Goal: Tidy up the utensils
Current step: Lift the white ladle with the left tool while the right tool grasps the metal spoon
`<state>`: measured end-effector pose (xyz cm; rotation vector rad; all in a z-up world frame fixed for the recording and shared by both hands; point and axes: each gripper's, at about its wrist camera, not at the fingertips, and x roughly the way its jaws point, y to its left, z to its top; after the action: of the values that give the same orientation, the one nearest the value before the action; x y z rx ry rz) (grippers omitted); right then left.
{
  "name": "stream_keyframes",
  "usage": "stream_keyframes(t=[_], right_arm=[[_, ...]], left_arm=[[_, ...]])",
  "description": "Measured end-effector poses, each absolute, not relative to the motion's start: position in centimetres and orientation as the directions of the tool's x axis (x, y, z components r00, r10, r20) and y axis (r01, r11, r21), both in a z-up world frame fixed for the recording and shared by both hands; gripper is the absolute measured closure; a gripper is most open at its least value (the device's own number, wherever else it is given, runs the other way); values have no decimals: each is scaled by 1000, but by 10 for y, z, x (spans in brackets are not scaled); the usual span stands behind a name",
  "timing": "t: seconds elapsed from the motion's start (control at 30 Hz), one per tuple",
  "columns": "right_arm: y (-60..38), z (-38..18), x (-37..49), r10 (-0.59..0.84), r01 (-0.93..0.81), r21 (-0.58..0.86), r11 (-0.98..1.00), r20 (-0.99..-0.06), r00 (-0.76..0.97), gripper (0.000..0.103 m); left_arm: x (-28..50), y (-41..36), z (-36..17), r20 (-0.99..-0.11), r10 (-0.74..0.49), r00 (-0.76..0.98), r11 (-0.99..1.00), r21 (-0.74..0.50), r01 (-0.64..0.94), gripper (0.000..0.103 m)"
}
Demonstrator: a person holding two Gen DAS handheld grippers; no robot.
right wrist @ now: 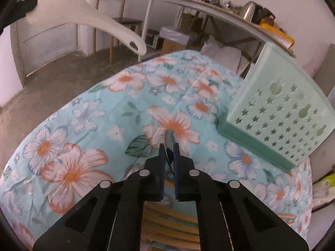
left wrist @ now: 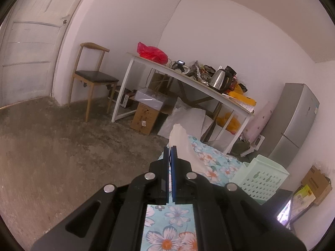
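My left gripper (left wrist: 170,149) is shut on a white plastic paddle (left wrist: 181,144), seen edge-on and rising past the fingertips above the floral tablecloth (left wrist: 167,226). In the right wrist view the same paddle (right wrist: 94,18) hangs in the air at the upper left, gripped at its broad end by the left gripper (right wrist: 30,3). My right gripper (right wrist: 169,146) points down at the cloth (right wrist: 83,125), shut on a thin shiny metal utensil (right wrist: 169,137) whose tip pokes out beyond the fingers. Several wooden utensils (right wrist: 167,223) lie under its body.
A pale green perforated basket (right wrist: 280,113) stands on the cloth to the right, also visible as the basket (left wrist: 259,179). Beyond the table are a bare concrete floor (left wrist: 62,146), a wooden chair (left wrist: 94,77), a cluttered white desk (left wrist: 188,77) and a grey fridge (left wrist: 293,121).
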<state>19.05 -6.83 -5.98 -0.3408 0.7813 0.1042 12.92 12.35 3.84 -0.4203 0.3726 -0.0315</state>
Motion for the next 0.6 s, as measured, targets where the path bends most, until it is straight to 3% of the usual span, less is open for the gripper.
stream_keyframes(t=[0.2,0.6], right_arm=[[-87,-19,178,42,-181,-166,969,-616,786,101],[-198,81,133,236,-145,286,947,-318,918,102]], left_arm=[[122,118,53,-308,-103,946,915,-403,-31,102],[127,67,110,-182,-207,961,922,-365,129,102]])
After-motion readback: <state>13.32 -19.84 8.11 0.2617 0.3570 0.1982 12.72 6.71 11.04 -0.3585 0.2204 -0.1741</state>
